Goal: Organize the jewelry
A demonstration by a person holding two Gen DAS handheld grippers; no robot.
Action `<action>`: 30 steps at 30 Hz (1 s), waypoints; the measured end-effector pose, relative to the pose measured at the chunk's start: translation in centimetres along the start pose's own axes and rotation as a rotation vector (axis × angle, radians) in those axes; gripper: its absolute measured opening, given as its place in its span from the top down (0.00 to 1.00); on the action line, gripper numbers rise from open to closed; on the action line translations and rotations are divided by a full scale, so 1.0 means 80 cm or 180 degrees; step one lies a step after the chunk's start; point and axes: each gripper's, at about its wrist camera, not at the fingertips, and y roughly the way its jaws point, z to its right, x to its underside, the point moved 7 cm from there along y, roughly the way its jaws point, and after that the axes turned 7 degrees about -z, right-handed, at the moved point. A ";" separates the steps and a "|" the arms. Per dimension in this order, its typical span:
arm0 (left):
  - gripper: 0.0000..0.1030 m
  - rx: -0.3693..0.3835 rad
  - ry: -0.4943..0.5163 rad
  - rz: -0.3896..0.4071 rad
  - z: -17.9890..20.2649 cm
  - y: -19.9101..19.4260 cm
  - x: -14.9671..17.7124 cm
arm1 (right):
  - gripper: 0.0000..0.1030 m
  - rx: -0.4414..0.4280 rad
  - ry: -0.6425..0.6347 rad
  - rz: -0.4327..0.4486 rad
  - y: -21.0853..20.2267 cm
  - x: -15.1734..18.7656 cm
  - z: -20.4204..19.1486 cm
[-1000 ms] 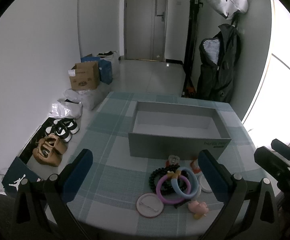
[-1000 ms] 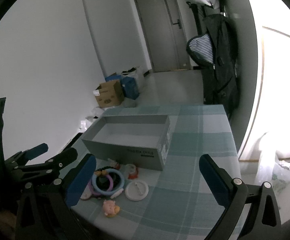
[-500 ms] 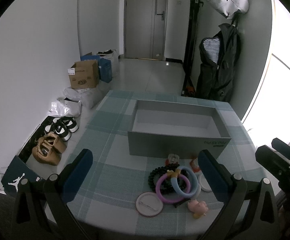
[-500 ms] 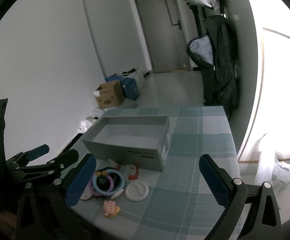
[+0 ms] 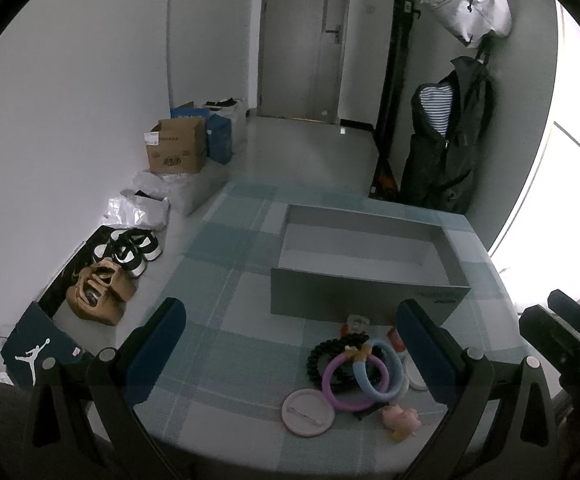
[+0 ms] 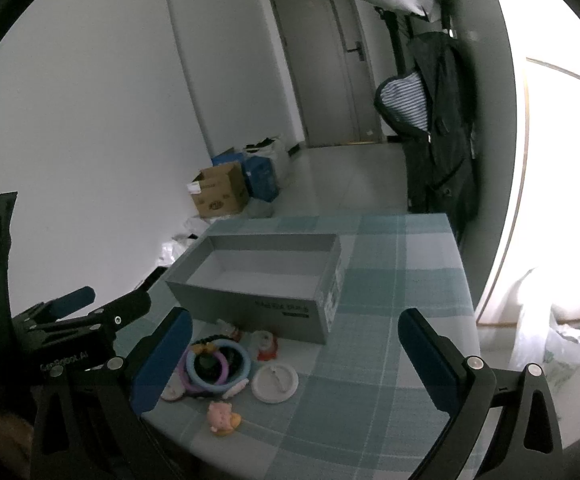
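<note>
- Both jaws stand wide apart and hold nothing: the left gripper (image 5: 290, 344) and the right gripper (image 6: 296, 352) hover above the near edge of the table (image 5: 225, 320).
- Jewelry lies in 1 small heap just in front of the grey box (image 5: 366, 256), which is open and looks empty. In the heap are a purple ring (image 5: 340, 380) and a blue ring (image 5: 382, 368) overlapping each other, on top of a black bead bracelet (image 5: 322, 354).
- Near the heap lie a white round badge (image 5: 308, 412) and a small pink figure (image 5: 404, 418), both closer to the table edge.
- My judgement: no piece is picked yet, so the step is to approach. It seems better to take 1 loose outer piece first, such as the badge or the pink figure, because the rings are tangled and may drag the beads.
- Lower the gripper straight down and close slowly; the flat badge can slip.
- Only the left wrist view shows shoes (image 5: 129, 248) on the floor; the right wrist view shows a white plastic bag (image 6: 550, 344) beside the table and the small red piece (image 6: 265, 346) more clearly.
</note>
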 end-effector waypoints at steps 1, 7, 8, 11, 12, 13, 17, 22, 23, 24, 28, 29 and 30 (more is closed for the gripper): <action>0.01 0.0003 0.0008 0.0001 0.000 0.000 0.000 | 0.00 0.0000 0.0001 0.0000 0.000 0.000 0.000; 0.01 0.0015 0.0001 -0.0010 -0.002 0.002 0.000 | 0.00 -0.0001 0.0004 -0.0003 0.000 0.000 -0.001; 0.01 0.0018 0.0001 -0.0015 -0.002 0.003 0.000 | 0.00 -0.0005 0.0001 -0.0001 0.000 0.000 -0.001; 0.01 0.0029 0.0004 -0.0031 -0.002 0.004 0.000 | 0.00 -0.0005 -0.0003 0.0000 0.000 0.000 -0.001; 0.01 0.0036 0.0006 -0.0038 -0.002 0.003 0.001 | 0.00 -0.0006 -0.0004 -0.0004 0.001 0.000 -0.001; 0.01 0.0052 0.0006 -0.0047 -0.001 0.004 0.001 | 0.00 -0.0006 -0.0003 -0.0010 0.001 0.000 -0.002; 0.01 0.0099 0.0003 -0.0092 -0.002 0.004 0.003 | 0.00 -0.0018 -0.0005 -0.0029 0.003 0.000 -0.001; 0.01 0.0353 -0.0067 -0.0239 -0.001 0.009 0.007 | 0.00 -0.0081 -0.0028 -0.0086 0.008 0.003 -0.006; 0.01 0.0363 -0.0049 -0.0241 0.000 0.008 0.008 | 0.00 -0.0101 -0.0033 -0.0098 0.009 0.003 -0.007; 0.01 0.0372 -0.0018 -0.0243 0.002 0.008 0.008 | 0.00 -0.0119 -0.0038 -0.0113 0.011 0.003 -0.009; 0.01 0.0477 0.0060 -0.0308 0.006 0.008 0.010 | 0.00 -0.0169 -0.0042 -0.0181 0.018 0.007 -0.013; 0.01 0.0509 0.0040 -0.0345 0.004 0.009 0.010 | 0.00 -0.0183 -0.0040 -0.0225 0.022 0.009 -0.014; 0.01 0.0532 0.0007 -0.0378 0.001 0.011 0.011 | 0.01 -0.0199 -0.0033 -0.0263 0.025 0.010 -0.015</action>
